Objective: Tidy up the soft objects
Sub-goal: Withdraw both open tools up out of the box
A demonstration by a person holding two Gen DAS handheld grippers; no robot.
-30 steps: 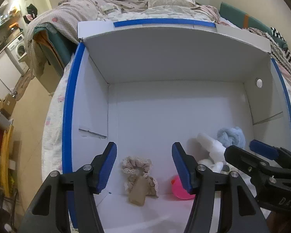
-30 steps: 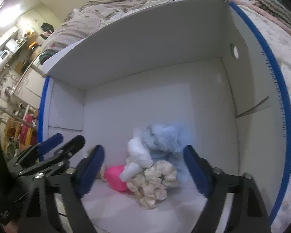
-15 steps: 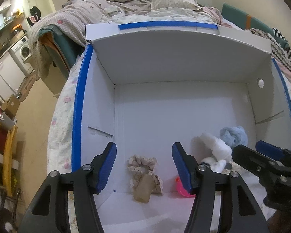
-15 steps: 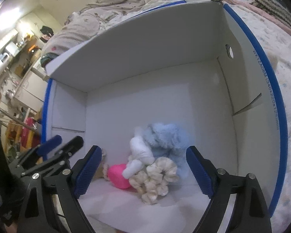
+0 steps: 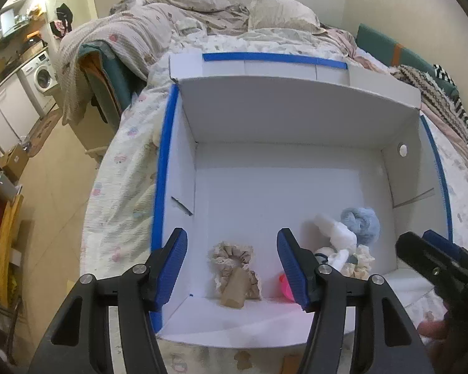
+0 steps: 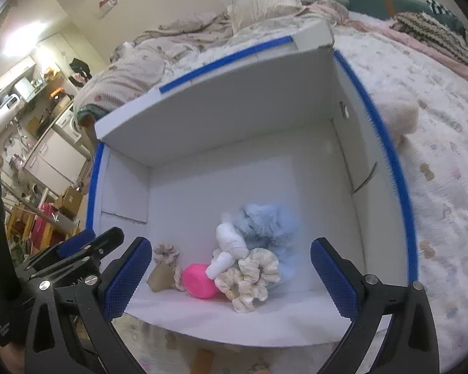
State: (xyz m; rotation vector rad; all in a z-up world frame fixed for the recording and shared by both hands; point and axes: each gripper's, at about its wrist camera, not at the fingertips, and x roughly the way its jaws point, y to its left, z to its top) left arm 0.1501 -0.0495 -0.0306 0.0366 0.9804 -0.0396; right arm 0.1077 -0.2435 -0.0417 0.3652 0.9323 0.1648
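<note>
- A white cardboard box with blue tape along its rims sits open on a bed, filling the middle of both views.
- Soft things cluster at its near edge: a fluffy blue scrunchie, a white cloth roll leaning on it, a cream ruffled scrunchie touching both, and a pink round object just to the left.
- A beige lace scrunchie with a brown card tag lies apart, lower centre in the left view.
- The right gripper hangs over the cluster; its jaws have just been opening and stand wide, holding nothing.
- The left gripper hangs over the lace scrunchie, jaws parted and empty.
- A floral bedspread surrounds the box; a washing machine shows upper left.
</note>
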